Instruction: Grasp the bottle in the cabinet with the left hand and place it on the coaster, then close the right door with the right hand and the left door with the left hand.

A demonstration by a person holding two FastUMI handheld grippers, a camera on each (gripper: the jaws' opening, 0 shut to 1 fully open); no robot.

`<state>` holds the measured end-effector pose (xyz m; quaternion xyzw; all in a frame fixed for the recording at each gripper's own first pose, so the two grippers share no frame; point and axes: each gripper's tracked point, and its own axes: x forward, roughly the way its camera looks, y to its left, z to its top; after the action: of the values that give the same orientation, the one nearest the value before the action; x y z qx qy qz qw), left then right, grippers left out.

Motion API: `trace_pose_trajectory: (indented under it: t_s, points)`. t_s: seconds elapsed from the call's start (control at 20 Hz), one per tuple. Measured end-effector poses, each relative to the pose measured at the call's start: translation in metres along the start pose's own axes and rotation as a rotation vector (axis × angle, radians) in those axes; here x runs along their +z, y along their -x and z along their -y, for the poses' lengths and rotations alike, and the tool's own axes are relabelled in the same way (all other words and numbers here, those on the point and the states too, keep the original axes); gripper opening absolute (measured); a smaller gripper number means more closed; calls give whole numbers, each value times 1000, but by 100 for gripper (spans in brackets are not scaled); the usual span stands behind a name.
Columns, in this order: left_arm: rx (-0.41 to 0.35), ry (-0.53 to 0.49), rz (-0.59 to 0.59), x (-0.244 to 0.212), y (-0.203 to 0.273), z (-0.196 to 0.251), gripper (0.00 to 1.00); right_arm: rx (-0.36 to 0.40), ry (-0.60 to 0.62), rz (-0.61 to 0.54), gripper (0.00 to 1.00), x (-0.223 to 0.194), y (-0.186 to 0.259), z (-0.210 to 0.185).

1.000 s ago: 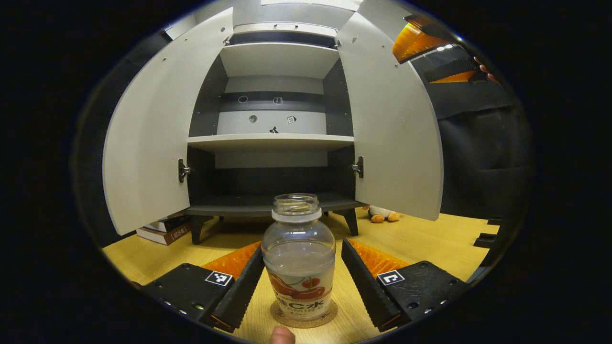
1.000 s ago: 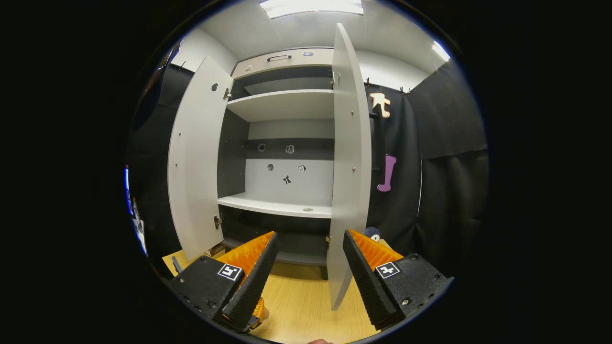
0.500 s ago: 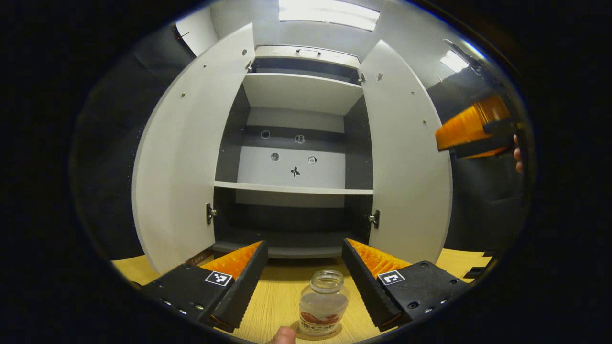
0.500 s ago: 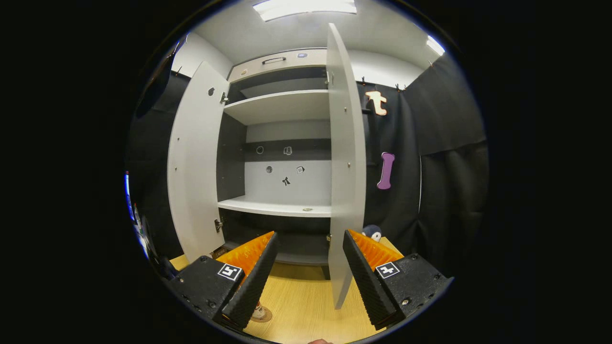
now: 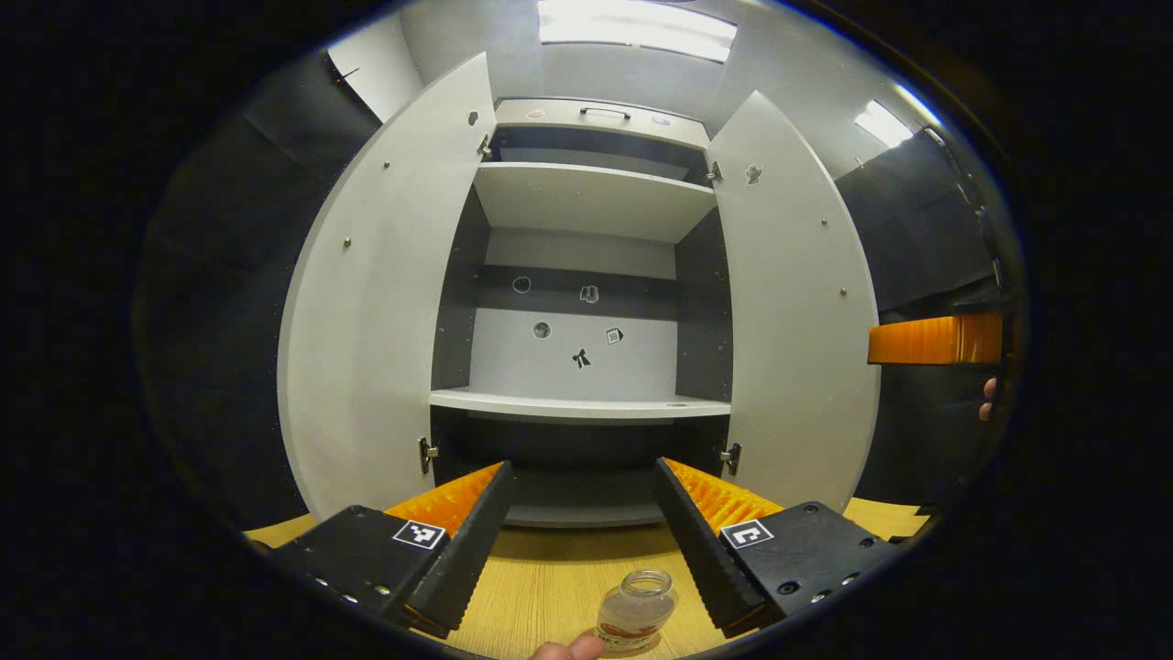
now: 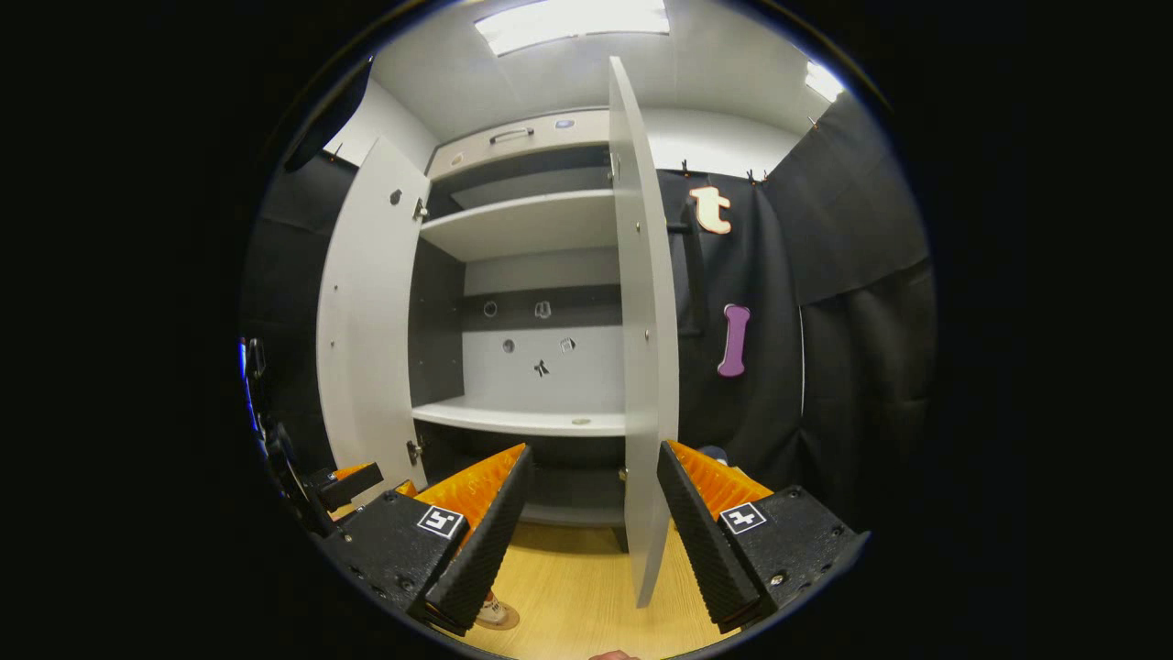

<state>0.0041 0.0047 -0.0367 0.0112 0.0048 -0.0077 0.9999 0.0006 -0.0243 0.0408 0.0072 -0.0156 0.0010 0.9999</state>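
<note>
The clear, capless bottle stands upright on the wooden table, low in the left gripper view. It rests on a round cork coaster, and the bottle is half hidden behind a finger in the right gripper view. My left gripper is open, above and back from the bottle, touching nothing. The cabinet's left door and right door both stand wide open. My right gripper is open, with the right door seen edge-on just ahead between its fingers. The right gripper hovers beside that door's outer face.
The cabinet's white shelves are bare. The tabletop runs up to the cabinet's base. A small plush toy peeks out behind the right door. The left gripper shows at the lower left of the right gripper view.
My left gripper has drawn back and risen away from the bottle, which stays on the coaster. The right gripper has dropped lower beside the right door's outer face.
</note>
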Motion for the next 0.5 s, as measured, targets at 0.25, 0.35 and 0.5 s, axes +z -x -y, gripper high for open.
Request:
trace_pose_trajectory:
  t_s: [0.25, 0.35, 0.5]
  points:
    - [-1, 45, 0, 19, 8, -1, 93, -61, -4, 170, 83, 76, -2, 53]
    - [11, 40, -10, 17, 10, -4, 94, -100, 12, 198, 83, 97, -9, 81]
    - [14, 34, -31, 14, 17, -6, 94, -112, -2, 180, 83, 113, -26, 110]
